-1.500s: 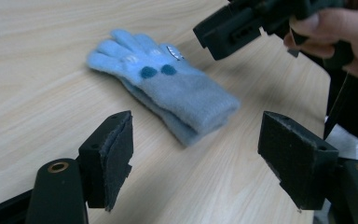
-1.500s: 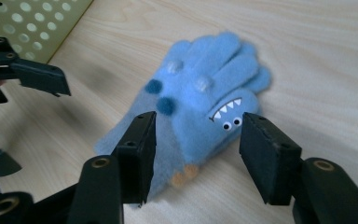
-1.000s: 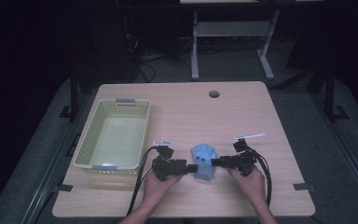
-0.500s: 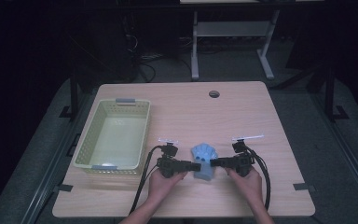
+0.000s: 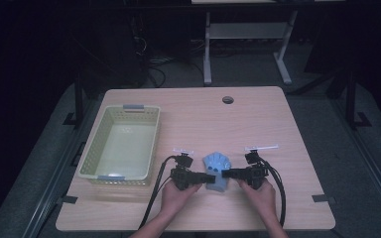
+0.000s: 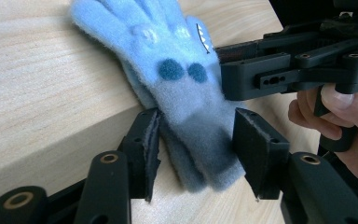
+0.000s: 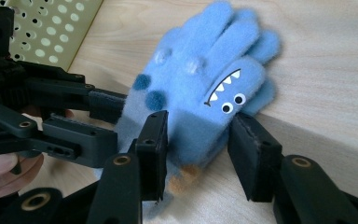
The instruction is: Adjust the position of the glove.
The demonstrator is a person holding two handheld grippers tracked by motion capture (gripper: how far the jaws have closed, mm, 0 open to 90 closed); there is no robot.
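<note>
A pair of light blue fleece gloves [image 5: 216, 168] lies stacked near the table's front edge, fingers pointing away from me. The top glove [image 6: 168, 70] has dark blue dots, and a shark face [image 7: 226, 93] marks one side. My left gripper [image 5: 206, 177] comes in from the left. In the left gripper view it [image 6: 196, 126] stands open, its jaws straddling the grey-blue cuff. From the right comes my right gripper [image 5: 226, 173], which [image 7: 198, 135] also stands open, jaws on either side of the cuff end. An orange patch [image 7: 182, 179] peeks out under the cuff.
A pale yellow perforated basket [image 5: 95, 144], empty, stands on the left of the wooden table [image 5: 258, 129]; its corner [image 7: 51, 23] is close behind the left gripper. A cable hole [image 5: 227, 99] sits at the table's back. Black cables trail from both grippers toward me.
The left hand and its gripper have shifted slightly right, closer onto the gloves. The right gripper and the gloves have hardly moved.
</note>
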